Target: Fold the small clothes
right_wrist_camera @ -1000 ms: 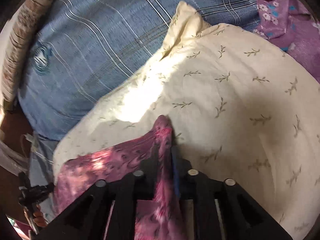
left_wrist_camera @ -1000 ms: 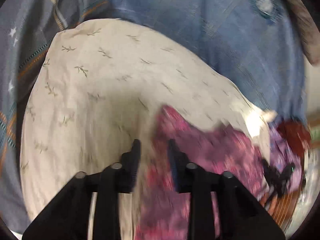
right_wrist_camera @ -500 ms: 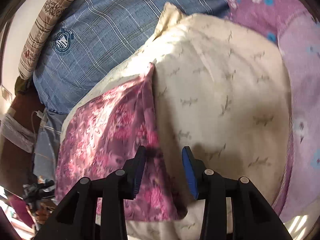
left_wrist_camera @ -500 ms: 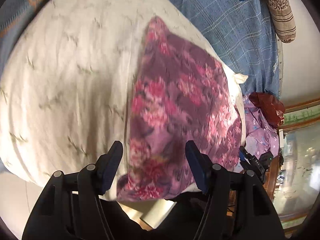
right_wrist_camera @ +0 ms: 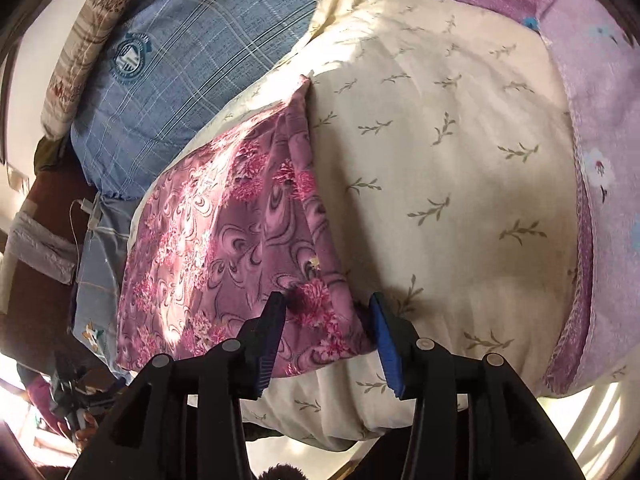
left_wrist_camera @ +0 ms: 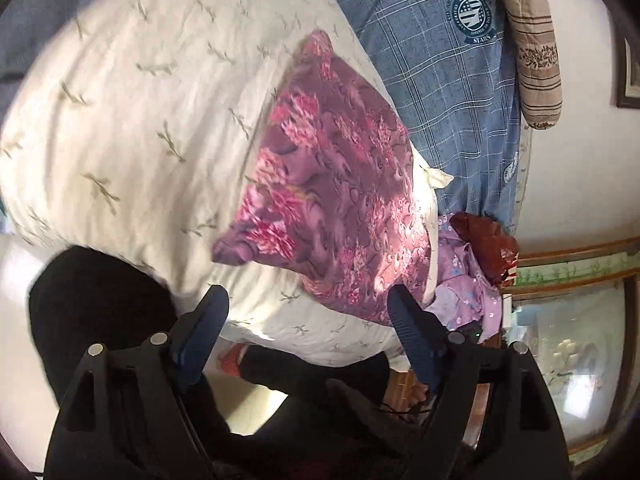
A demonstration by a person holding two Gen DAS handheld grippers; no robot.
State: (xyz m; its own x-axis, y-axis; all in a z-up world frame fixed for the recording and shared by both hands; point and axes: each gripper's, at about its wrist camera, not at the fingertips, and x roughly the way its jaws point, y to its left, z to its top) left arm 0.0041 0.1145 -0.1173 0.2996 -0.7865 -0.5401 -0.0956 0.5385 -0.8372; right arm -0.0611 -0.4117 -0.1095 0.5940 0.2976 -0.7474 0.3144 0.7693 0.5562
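A folded purple and pink floral cloth [left_wrist_camera: 336, 184] lies flat on a cream pillow with a leaf print [left_wrist_camera: 132, 120]. It also shows in the right wrist view [right_wrist_camera: 228, 248] on the same pillow [right_wrist_camera: 444, 184]. My left gripper [left_wrist_camera: 308, 316] is open and empty, held back above the pillow's near edge. My right gripper [right_wrist_camera: 328, 320] is open, its fingers on either side of the cloth's near corner, holding nothing.
A blue plaid cover with a round badge [left_wrist_camera: 452, 64] lies beyond the pillow, with a striped brown bolster [left_wrist_camera: 532, 48] at the far edge. Lilac floral fabric [right_wrist_camera: 600, 140] lies to the right. A dark red bundle [left_wrist_camera: 484, 240] sits by a wooden frame.
Both grippers have let go of the floral cloth, opened wide and pulled back. The cloth now lies folded flat on the pillow.
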